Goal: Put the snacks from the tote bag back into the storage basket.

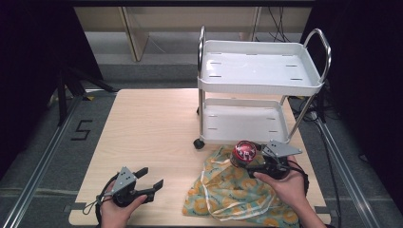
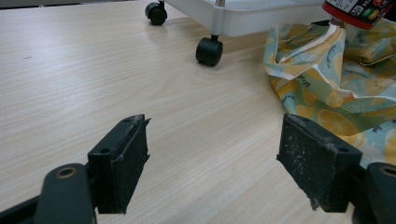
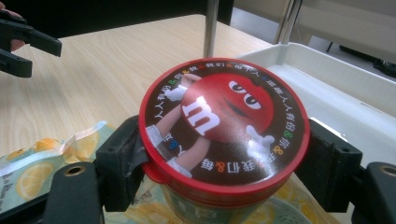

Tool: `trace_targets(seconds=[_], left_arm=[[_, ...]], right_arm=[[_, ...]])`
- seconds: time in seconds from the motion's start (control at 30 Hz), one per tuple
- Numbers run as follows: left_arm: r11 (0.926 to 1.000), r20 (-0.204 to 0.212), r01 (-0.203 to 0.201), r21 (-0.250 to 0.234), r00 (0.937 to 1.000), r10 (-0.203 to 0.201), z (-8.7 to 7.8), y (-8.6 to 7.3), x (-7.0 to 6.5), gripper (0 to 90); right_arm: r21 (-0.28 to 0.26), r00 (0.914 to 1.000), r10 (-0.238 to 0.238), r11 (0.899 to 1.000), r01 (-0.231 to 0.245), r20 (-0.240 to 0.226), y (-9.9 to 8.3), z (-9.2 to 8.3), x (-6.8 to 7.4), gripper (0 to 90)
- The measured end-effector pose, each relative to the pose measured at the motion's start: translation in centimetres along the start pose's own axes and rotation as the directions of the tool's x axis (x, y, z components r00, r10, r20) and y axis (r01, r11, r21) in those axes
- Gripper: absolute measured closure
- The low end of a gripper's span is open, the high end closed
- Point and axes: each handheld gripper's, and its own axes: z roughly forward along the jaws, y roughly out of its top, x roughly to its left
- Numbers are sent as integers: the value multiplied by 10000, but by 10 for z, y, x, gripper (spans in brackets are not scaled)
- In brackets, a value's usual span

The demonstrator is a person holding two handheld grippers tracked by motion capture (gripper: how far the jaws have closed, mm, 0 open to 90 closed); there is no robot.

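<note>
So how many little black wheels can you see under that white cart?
2 wheels: one at the cart's near corner beside the lemon-print cloth, another farther back. More may be hidden behind the trays.

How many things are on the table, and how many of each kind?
Cart: 1
Lemon-print cloth bag: 1
Candy tub with red lid: 1, held above the bag in the right tool
Total: 3, not counting the left tool, which is open and holds nothing.
</note>
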Motion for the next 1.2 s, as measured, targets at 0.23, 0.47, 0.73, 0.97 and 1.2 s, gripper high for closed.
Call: trace_targets(seconds=[0.23, 0.47, 0.73, 0.97, 1.2], left_arm=[[10000, 19, 41, -59, 10000, -41, 1, 0, 0, 235], [10000, 21, 52, -59, 10000, -52, 1, 0, 0, 235], [10000, -1, 53, -77, 10000, -53, 1, 0, -1, 235], [10000, 14, 21, -89, 10000, -21, 0, 0, 0, 235], [10000, 5, 33, -82, 10000, -33, 0, 0, 0, 235]], right_arm=[[-166, 9999, 42, 9999, -40, 148, 1, 2, -2, 263], [-26, 10000, 94, 10000, -94, 23, 5, 3, -2, 263], [-187, 9998, 164, 9997, -163, 81, 7, 7, -1, 263], [-183, 10000, -11, 9998, 11, 8, 11, 9, -3, 263], [-145, 9999, -90, 9999, 89, -91, 14, 10, -5, 263]])
